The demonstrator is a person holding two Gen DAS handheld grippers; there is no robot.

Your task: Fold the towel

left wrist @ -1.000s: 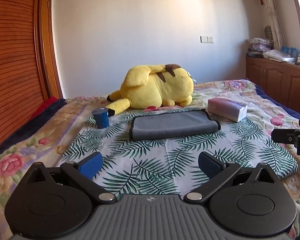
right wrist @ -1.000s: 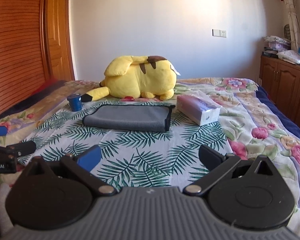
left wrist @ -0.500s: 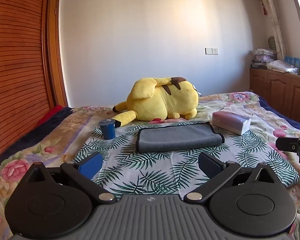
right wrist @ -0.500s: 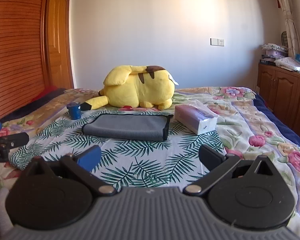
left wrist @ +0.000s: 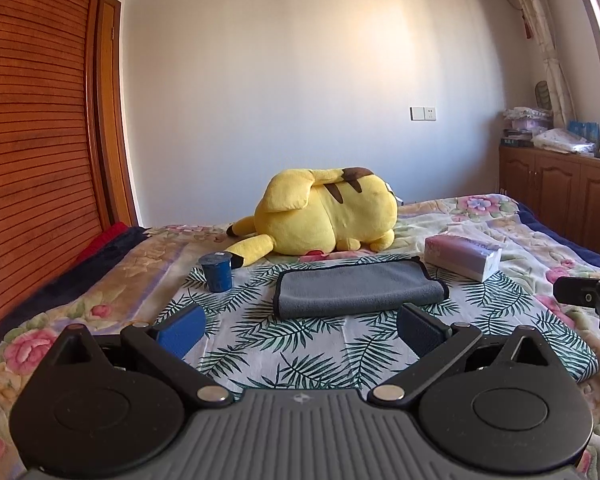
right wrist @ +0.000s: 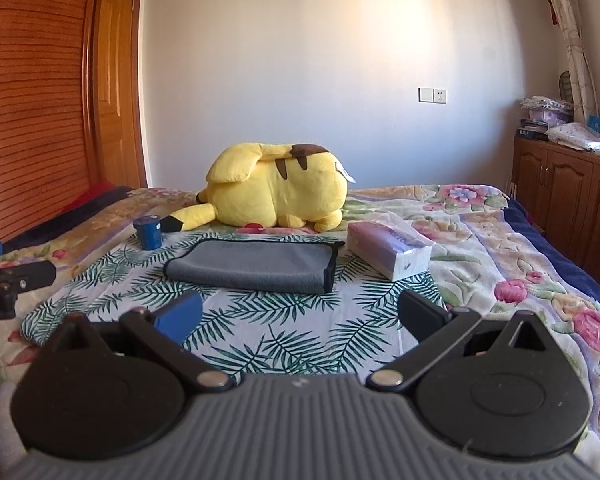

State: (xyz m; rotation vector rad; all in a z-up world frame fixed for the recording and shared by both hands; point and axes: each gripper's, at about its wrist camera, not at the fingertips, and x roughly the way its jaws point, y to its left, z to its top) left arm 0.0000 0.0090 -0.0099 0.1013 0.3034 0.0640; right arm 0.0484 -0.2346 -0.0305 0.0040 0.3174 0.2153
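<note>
on the palm-print bedspread (left wrist: 300, 352) lies a folded grey towel (left wrist: 356, 288); left claw (left wrist: 300, 330) and right claw (right wrist: 300, 318) both released, clear of it

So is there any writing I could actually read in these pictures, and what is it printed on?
"AI": the end of a white label on the left gripper, at the left edge of the right wrist view; the rest is cut off.
Tissue pack: dark print on its top, too blurred to read.
Blue cup: a small mark, unreadable.
Grey towel: no writing visible.
</note>
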